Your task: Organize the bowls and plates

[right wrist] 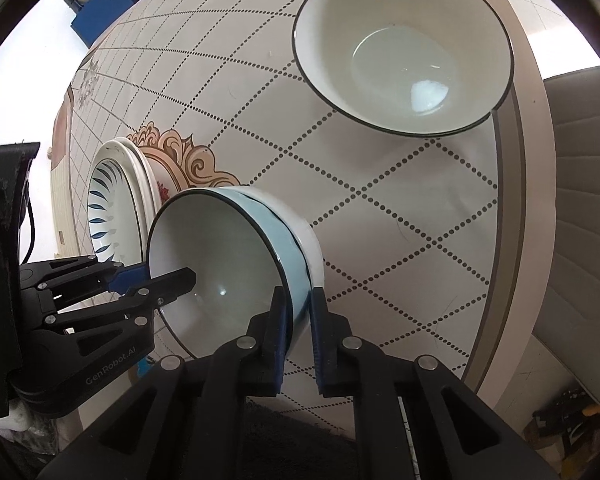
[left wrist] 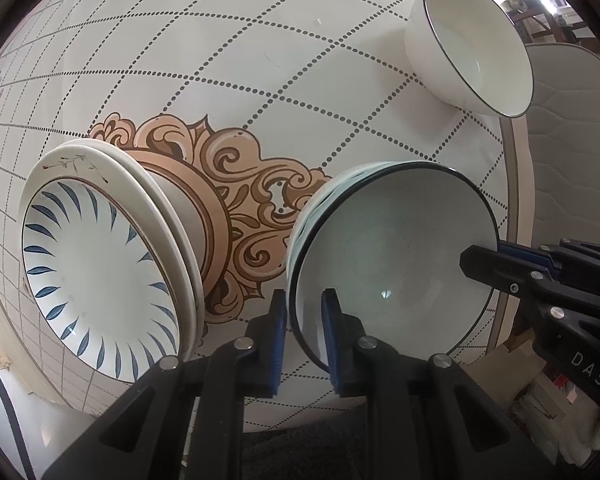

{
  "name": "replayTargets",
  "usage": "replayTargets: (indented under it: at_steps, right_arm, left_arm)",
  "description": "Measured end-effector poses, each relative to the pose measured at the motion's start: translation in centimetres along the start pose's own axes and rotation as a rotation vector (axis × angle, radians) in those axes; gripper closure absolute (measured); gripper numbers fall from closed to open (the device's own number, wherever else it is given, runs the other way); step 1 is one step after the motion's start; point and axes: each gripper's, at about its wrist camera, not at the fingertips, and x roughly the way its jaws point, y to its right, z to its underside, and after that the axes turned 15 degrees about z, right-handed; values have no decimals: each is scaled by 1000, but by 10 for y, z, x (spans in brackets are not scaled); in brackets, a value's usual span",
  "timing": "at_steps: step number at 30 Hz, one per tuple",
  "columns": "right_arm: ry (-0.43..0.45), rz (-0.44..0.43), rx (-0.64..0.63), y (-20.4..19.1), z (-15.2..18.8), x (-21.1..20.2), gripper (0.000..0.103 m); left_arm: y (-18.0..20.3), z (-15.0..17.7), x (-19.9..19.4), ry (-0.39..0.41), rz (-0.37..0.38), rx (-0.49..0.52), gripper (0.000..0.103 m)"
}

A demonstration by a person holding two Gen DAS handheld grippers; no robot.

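Note:
A stack of nested bowls with dark rims stands on the patterned round table; a light-blue bowl shows between the top bowl and a white outer one. My left gripper is shut on the stack's rim on one side, one finger inside and one outside. My right gripper is shut on the opposite wall of the stack in the same way. A stack of plates, the top one with blue leaf strokes, lies beside the bowls. A single white bowl stands apart near the table's edge.
A grey padded chair stands just past the table's rim on the lone bowl's side. A blue box sits on the floor beyond the far edge. Clutter lies on the floor below the near edge.

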Motion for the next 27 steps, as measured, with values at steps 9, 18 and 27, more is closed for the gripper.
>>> replayTargets:
  at_steps: [9,18,27]
  right_arm:
    - [144,41,72,51,-13,-60,34]
    - [146,63,236,127,-80,-58,33]
    - [123,116,161,129,-119,-38,34]
  left_arm:
    - [1,5,-76,163,36,-43,80]
    - [47,-99,-81,182,120,-19,65]
    - [63,-164,-31,94,15,24,65]
